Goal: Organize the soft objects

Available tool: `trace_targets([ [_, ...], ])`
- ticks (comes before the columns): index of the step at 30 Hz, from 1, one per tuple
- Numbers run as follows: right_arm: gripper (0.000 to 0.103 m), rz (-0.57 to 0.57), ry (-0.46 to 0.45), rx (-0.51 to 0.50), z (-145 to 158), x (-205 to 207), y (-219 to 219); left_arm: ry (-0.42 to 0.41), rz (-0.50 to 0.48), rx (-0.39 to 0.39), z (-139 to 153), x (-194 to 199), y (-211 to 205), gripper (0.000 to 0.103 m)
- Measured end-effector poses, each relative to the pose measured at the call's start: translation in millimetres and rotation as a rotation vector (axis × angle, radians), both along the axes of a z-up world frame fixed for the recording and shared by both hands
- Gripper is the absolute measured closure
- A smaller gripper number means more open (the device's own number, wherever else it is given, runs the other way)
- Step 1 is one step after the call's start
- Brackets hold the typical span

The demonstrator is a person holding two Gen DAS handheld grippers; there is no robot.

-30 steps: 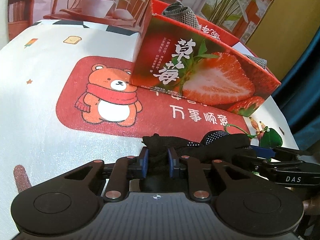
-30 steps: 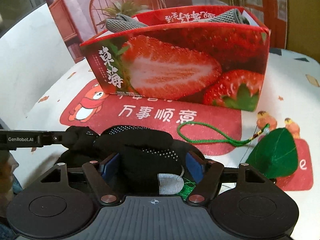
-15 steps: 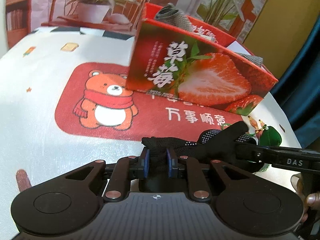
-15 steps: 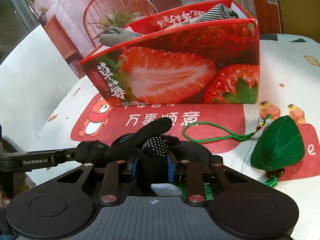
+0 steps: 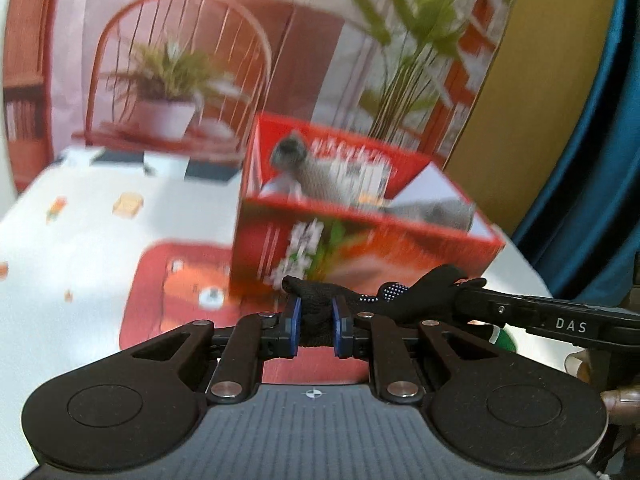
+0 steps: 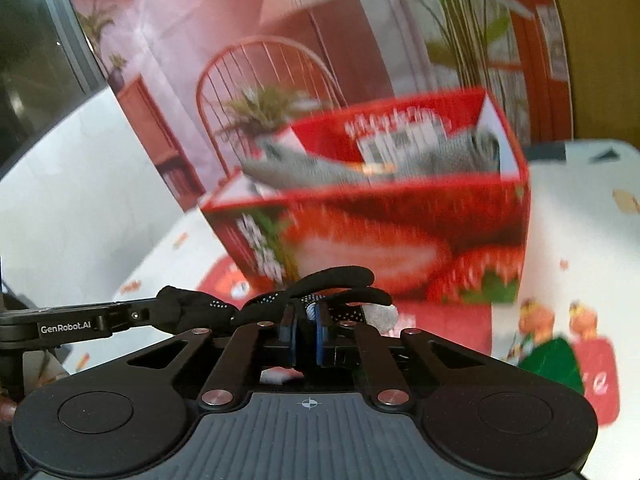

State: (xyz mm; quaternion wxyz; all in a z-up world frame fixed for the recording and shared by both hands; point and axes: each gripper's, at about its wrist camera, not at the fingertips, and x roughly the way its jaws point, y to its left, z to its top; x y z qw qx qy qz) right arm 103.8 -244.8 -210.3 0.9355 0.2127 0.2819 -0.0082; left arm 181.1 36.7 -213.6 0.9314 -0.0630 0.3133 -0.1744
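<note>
A black dotted glove (image 5: pixel 320 296) hangs between both grippers, lifted off the table. My left gripper (image 5: pixel 316 326) is shut on one end of it. My right gripper (image 6: pixel 306 330) is shut on the other end (image 6: pixel 332 280); it reaches in from the right in the left wrist view (image 5: pixel 472 300). Beyond stands the open red strawberry box (image 5: pixel 360 240), also in the right wrist view (image 6: pixel 400 240), with a grey cloth (image 5: pixel 316 176) inside (image 6: pixel 312 168). Both views are blurred.
A green stuffed leaf charm (image 6: pixel 552 364) lies on the table at the right. The tablecloth (image 5: pixel 80 248) has a red bear patch. A printed backdrop (image 5: pixel 180 60) with a chair and plants stands behind the box.
Both grippers have lifted the glove up off the table, so the box's open top now shows. The right gripper has closed tighter on the glove.
</note>
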Motion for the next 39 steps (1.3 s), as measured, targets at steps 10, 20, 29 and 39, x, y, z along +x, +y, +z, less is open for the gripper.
trace_targets([
  [10,0.095,-0.027,-0.146,-0.039,70.5,25.1,-33.5,-0.178,-0.052,0.008,69.4,30.7,-27.3,0.087],
  [20,0.095,-0.068,-0.188,-0.165,109.2,96.3,-75.7,-0.167,-0.051,-0.002,95.8,126.4,-67.3,0.087],
  [29,0.095,-0.088,-0.107,-0.157,80.4,165.3,-114.0,-0.05,-0.05,0.085,54.7,205.9,-90.7,0.087],
  [39,0.091,-0.084,0.032,-0.125,37.2,200.7,-128.0,0.044,-0.061,0.102,19.5,240.1,-86.4,0.083],
])
